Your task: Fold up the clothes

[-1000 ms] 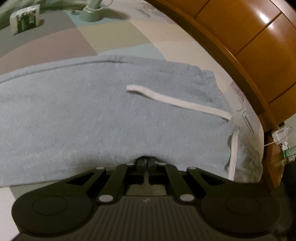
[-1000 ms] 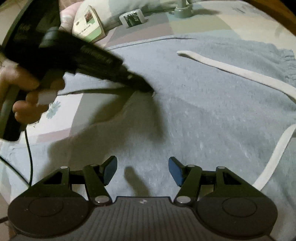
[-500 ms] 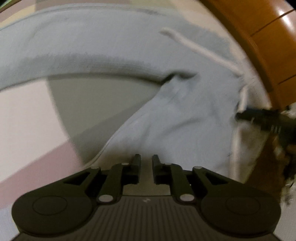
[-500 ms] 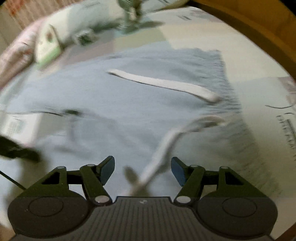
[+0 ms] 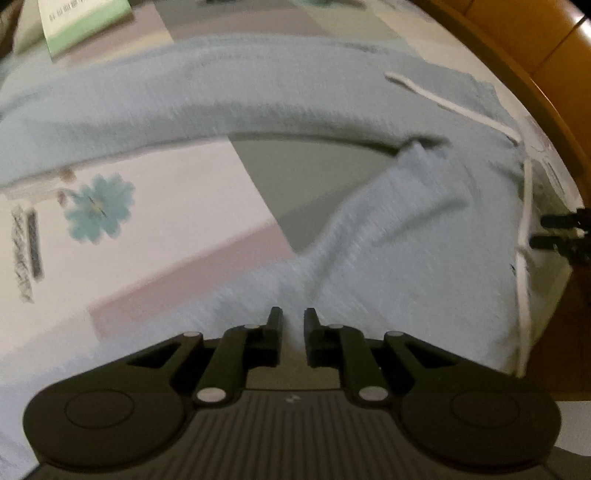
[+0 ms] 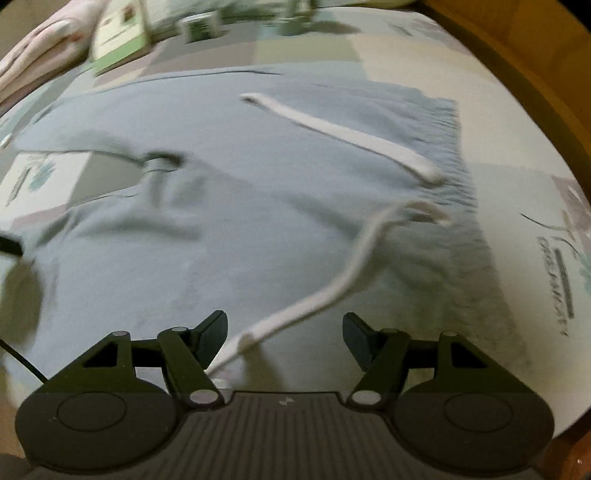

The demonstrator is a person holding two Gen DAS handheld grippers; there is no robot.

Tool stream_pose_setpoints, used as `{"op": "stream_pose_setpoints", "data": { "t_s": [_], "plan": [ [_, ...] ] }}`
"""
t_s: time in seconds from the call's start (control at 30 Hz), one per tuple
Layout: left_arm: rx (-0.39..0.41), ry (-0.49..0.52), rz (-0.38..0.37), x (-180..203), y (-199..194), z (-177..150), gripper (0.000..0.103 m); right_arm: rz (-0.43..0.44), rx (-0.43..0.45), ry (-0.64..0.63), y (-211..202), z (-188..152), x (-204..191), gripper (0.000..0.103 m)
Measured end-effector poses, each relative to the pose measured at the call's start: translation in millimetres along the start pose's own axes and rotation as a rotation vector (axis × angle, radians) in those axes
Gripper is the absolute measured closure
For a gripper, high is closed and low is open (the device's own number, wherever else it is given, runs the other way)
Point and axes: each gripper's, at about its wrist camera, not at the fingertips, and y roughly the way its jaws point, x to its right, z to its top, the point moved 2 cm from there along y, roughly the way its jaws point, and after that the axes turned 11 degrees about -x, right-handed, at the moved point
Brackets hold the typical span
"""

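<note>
Light blue sweatpants (image 5: 406,258) lie on the bed, the two legs split apart with bare sheet between them. The white drawstring (image 6: 351,136) runs across the waist area. My left gripper (image 5: 293,321) hovers over the near leg; its jaws are opening, a narrow gap between them, and the pads do not press the cloth. My right gripper (image 6: 284,328) stands open above the waist part, and one drawstring end (image 6: 243,338) lies under the gap beside its left finger. The right gripper's fingertips (image 5: 554,221) also show at the edge of the left wrist view.
The patterned bedsheet (image 5: 99,210) carries a blue flower print. A wooden bed frame (image 5: 546,85) curves along the right. A green and white box (image 5: 81,26) lies at the far side, with pale bedding (image 6: 40,48) and small items behind it.
My left gripper has let go of the cloth and slid left along the near leg, and the legs now lie apart. My right gripper has swung right toward the waistband and drawstring.
</note>
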Motion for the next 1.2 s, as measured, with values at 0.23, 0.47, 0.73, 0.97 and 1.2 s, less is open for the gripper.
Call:
{"op": "stream_pose_setpoints", "data": {
  "t_s": [0.23,0.47,0.73,0.97,1.2],
  "plan": [
    [-0.017,0.107,0.014,-16.6,29.6,27.2,0.081,0.036,0.026,-0.043,-7.6,15.1,-28.4,0.026],
    [-0.037,0.293,0.067,-3.1,38.8,12.6,0.074,0.036,0.044,-0.035,-8.7,23.2,-39.9,0.021],
    [-0.022,0.361,0.062,-2.6,32.6,14.3,0.098,0.042,0.033,-0.018,-2.8,21.5,-55.5,0.019],
    [0.036,0.236,0.058,-24.4,17.7,26.6,0.089,0.043,0.027,-0.025,-1.0,23.2,-68.0,0.019],
    [0.086,0.075,0.071,-42.9,-3.2,-3.6,0.082,0.085,0.043,-0.107,7.1,41.1,-99.8,0.013]
  ]
}}
